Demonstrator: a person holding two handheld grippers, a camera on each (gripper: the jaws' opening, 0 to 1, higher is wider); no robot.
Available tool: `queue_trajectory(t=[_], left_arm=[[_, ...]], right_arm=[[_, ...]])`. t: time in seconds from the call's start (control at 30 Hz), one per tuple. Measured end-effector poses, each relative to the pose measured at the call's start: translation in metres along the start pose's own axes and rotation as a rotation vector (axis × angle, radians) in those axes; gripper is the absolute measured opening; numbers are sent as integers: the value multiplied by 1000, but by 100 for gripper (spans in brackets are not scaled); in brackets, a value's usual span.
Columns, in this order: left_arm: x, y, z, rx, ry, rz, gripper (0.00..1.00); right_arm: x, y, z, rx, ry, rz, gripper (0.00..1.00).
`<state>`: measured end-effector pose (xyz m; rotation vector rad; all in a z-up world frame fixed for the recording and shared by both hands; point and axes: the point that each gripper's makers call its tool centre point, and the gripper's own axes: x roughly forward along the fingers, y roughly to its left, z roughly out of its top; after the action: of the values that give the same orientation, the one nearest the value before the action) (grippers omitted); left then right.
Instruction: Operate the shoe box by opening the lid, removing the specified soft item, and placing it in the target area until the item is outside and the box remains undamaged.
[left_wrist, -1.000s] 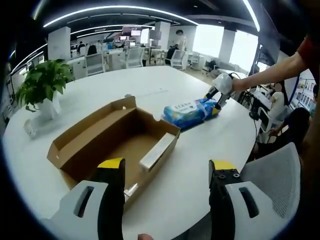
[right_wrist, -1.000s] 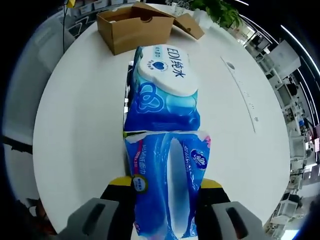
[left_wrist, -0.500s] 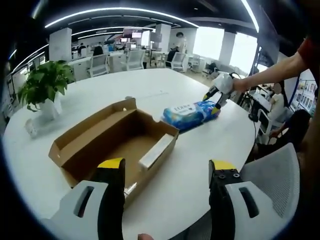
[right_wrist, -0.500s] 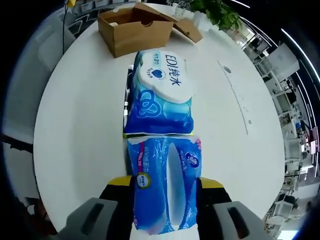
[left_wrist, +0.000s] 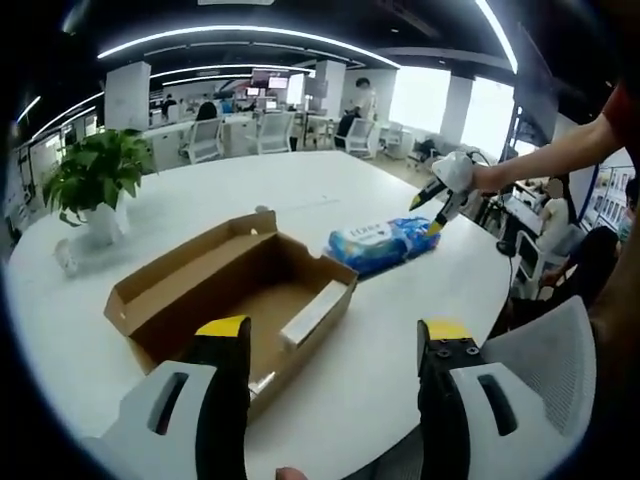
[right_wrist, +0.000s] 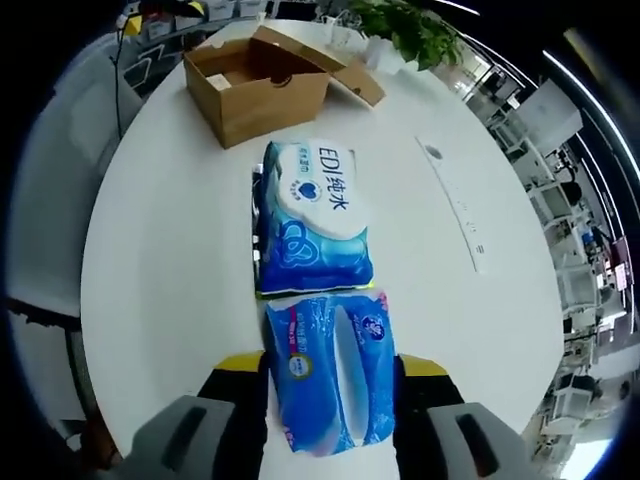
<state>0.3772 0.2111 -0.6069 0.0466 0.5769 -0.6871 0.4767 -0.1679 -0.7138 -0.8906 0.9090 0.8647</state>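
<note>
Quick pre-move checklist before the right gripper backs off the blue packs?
1. Brown cardboard shoe box open: ok.
2. Box undamaged: ok from here, far side hidden.
3. Blue and white wet-wipe pack outside box on white round table: ok.
4. Darker blue tissue pack on table: ok.
5. Right gripper clear of tissue pack: cannot tell, jaws flank it.
6. Left gripper open, empty: ok.

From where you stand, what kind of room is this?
Most likely an open-plan office. Behind the big round white table stand rows of desks with office chairs, monitors glow further back, and long strip lights curve across a dark ceiling. A potted plant stands on the table.
</note>
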Motion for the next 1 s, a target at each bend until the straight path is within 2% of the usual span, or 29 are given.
queue_trajectory(t=[0.3,0.43,0.77,1.0], left_arm=[[-6,2,4,-15,-38,1,67],[-10,4,6,-27,-57,3,67],[-17,11,8,-51,-90,10,67],[-19,17,7,-72,-106,19,67]], right_arm=[[-9,4,17,172,-81,-23,44],[-11,6,23,207,-95,-30,44],[-17,19,54,376,-221,-25,46],[-22,26,82,484,-321,-24,48]])
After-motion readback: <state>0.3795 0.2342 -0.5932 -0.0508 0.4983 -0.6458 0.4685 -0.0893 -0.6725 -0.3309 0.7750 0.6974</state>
